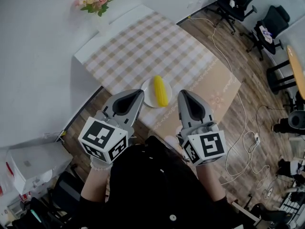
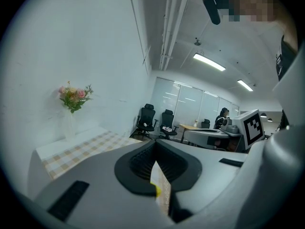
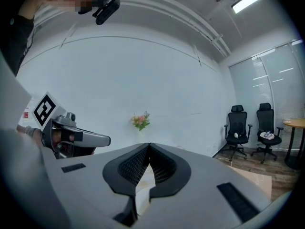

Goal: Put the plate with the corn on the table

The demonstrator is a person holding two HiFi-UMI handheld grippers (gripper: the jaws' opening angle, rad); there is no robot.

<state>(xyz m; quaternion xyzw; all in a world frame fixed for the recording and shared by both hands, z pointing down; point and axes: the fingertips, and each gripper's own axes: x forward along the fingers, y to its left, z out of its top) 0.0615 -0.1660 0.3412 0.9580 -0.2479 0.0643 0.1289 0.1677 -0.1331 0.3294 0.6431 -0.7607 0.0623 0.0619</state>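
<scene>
A pink flower bouquet [image 1: 94, 0] stands against the white wall [image 1: 33, 56]. Black office chairs [image 1: 237, 1] sit further right along that wall. White cables [image 1: 245, 140] trail over the wooden floor [image 1: 248, 80], well away from it.

Both grippers closed and empty
Side by side, the left gripper [image 1: 141, 93] and right gripper [image 1: 181, 94] point forward, slightly down, jaw tips pressed together

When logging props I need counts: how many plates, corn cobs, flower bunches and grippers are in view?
plate: 1
corn cob: 1
flower bunch: 1
grippers: 2 (left gripper, right gripper)
Total: 5
</scene>
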